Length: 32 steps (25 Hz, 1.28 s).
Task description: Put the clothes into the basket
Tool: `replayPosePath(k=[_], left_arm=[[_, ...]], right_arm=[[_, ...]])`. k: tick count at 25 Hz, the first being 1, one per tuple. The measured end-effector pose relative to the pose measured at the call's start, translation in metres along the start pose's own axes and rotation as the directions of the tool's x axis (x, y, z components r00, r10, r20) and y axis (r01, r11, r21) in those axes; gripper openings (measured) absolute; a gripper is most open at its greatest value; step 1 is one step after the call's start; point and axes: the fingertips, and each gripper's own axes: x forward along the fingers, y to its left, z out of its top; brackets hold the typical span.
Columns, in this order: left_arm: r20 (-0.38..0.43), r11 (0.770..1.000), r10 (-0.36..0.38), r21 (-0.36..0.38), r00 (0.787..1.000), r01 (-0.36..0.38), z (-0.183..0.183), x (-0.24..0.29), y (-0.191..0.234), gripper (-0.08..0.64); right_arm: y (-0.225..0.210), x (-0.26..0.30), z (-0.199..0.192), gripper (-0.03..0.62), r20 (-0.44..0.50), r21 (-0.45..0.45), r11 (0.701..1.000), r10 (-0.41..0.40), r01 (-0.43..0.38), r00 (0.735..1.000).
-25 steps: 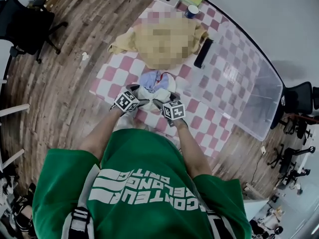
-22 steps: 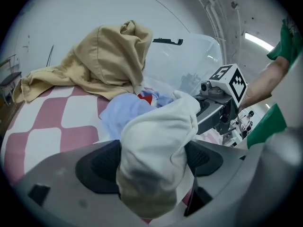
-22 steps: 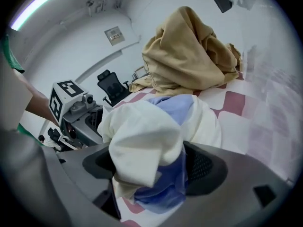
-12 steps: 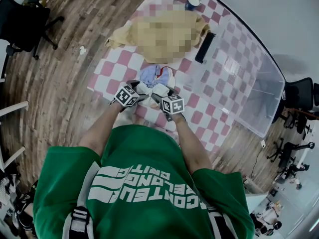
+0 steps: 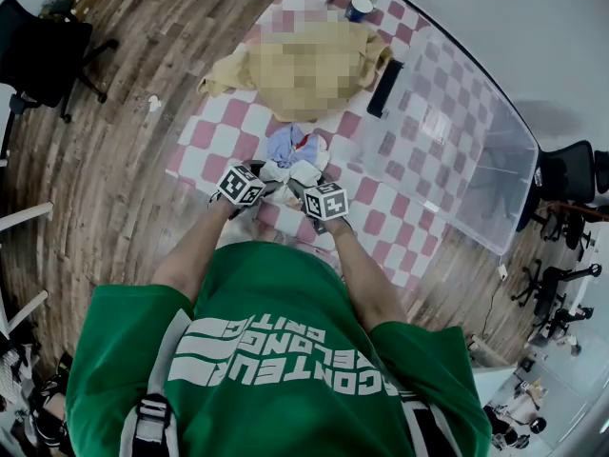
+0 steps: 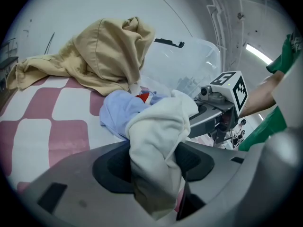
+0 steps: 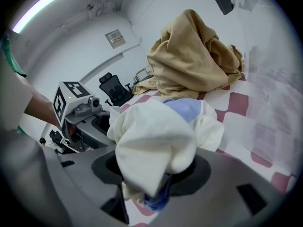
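Left gripper view: the left gripper (image 6: 154, 167) has just closed its jaws on the cream garment (image 6: 158, 126), and the right gripper (image 7: 154, 169) has just clamped the same bundle, low over the checkered mat (image 5: 381, 219). This looks like the pick-up step. Next comes a joint lift and carry to the clear basket (image 5: 497, 187), well apart on the right.

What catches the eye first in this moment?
The left tool and right tool, jaws just closing, pinch one bunched white garment over a light-blue one on the checkered mat. Behind lies a heaped tan garment, with the clear basket at the right of the head view.
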Motion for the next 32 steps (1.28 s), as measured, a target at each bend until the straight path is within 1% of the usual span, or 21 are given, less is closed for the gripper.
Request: replayPosePath(k=[4, 8, 11, 14, 18, 21, 23, 28, 30, 32], left_arm=[[0.058, 1.000, -0.021, -0.013, 0.998, 0.022, 0.003, -0.008, -0.011, 0.228], [0.103, 1.000, -0.024, 0.011, 0.994, 0.023, 0.008, -0.023, -0.020, 0.221], [0.133, 1.000, -0.017, 0.023, 0.991, 0.014, 0.020, -0.038, -0.026, 0.212], [0.184, 0.998, -0.012, 0.056, 0.983, 0.002, 0.038, -0.058, -0.034, 0.206], [0.271, 0.993, 0.017, 0.111, 0.962, -0.049, 0.070, -0.094, -0.039, 0.204], [0.334, 0.983, 0.049, 0.148, 0.941, -0.104, 0.095, -0.123, -0.045, 0.201], [0.383, 0.974, 0.067, 0.173, 0.921, -0.143, 0.115, -0.144, -0.050, 0.199], [0.515, 0.944, 0.085, 0.234, 0.853, -0.235, 0.174, -0.200, -0.064, 0.193], [0.560, 0.925, 0.082, 0.265, 0.825, -0.272, 0.201, -0.220, -0.071, 0.193], [0.593, 0.905, 0.079, 0.294, 0.801, -0.307, 0.225, -0.236, -0.079, 0.192]], right_arm=[[0.009, -0.011, 0.005, 0.225, 0.026, -0.033, 0.999, 0.015, -0.015, 1.000], [0.023, -0.021, 0.015, 0.219, 0.065, -0.073, 0.997, 0.034, -0.029, 0.997], [0.033, -0.030, 0.029, 0.215, 0.116, -0.095, 0.995, 0.049, -0.038, 0.992], [0.045, -0.044, 0.050, 0.215, 0.176, -0.118, 0.992, 0.067, -0.046, 0.982], [0.064, -0.064, 0.090, 0.215, 0.266, -0.178, 0.983, 0.086, -0.039, 0.960], [0.081, -0.081, 0.122, 0.212, 0.335, -0.211, 0.977, 0.105, -0.034, 0.936], [0.091, -0.094, 0.146, 0.212, 0.381, -0.236, 0.971, 0.119, -0.028, 0.917], [0.117, -0.135, 0.213, 0.212, 0.496, -0.309, 0.951, 0.151, 0.011, 0.855], [0.124, -0.153, 0.240, 0.210, 0.540, -0.335, 0.942, 0.164, 0.032, 0.826], [0.129, -0.170, 0.263, 0.210, 0.573, -0.361, 0.931, 0.178, 0.051, 0.800]])
